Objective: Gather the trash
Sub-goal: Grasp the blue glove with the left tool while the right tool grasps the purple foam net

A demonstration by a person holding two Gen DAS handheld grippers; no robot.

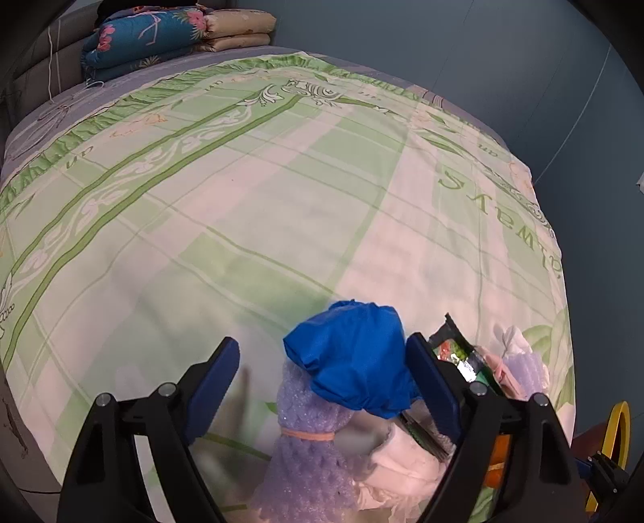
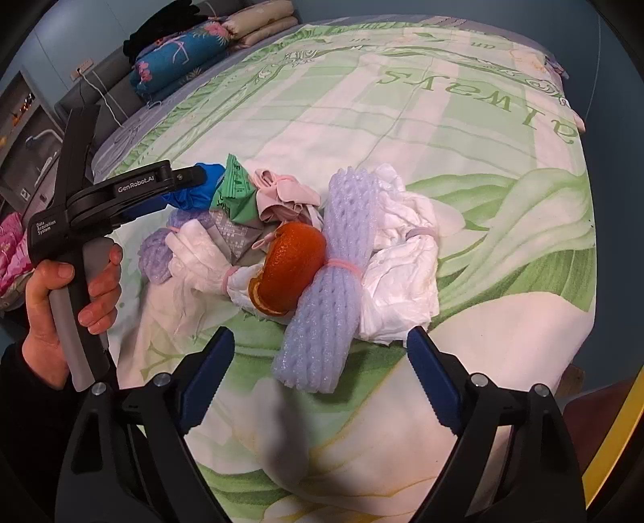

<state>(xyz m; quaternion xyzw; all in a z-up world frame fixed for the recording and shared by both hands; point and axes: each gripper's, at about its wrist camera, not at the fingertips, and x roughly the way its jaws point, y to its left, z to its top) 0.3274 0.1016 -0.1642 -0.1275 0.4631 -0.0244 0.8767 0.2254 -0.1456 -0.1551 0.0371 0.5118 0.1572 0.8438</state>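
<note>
In the left wrist view, the left gripper [image 1: 322, 386] is seen with its jaws spread wide above a green-and-white printed bedspread [image 1: 241, 201]. A crumpled blue plastic bag [image 1: 354, 358] is framed between the fingers, close against the right-hand pad; whether it is touched cannot be told. Beneath it a lilac foam net sleeve [image 1: 306, 442], cinched by a pink rubber band, is partly covered. White crumpled paper [image 1: 406, 462] and a glossy wrapper [image 1: 459, 354] are blocked by the right finger. Folded quilts [image 1: 161, 36] are stacked at the far headboard.

In the right wrist view, the right gripper [image 2: 322, 382] is held wide with nothing between its serrated blue pads. Just ahead, the trash pile is heaped on the bedspread [image 2: 503, 301]: a long lilac foam net [image 2: 326, 281], banded in pink, an orange peel [image 2: 294, 265] touching it, crumpled white plastic [image 2: 402, 261], a green paper wad [image 2: 237, 193] and pinkish film [image 2: 281, 197]. The left gripper's body [image 2: 133, 193], gripped by a hand [image 2: 60, 305], is reaching over the blue bag [image 2: 201, 193], whose bulk is hidden.
</note>
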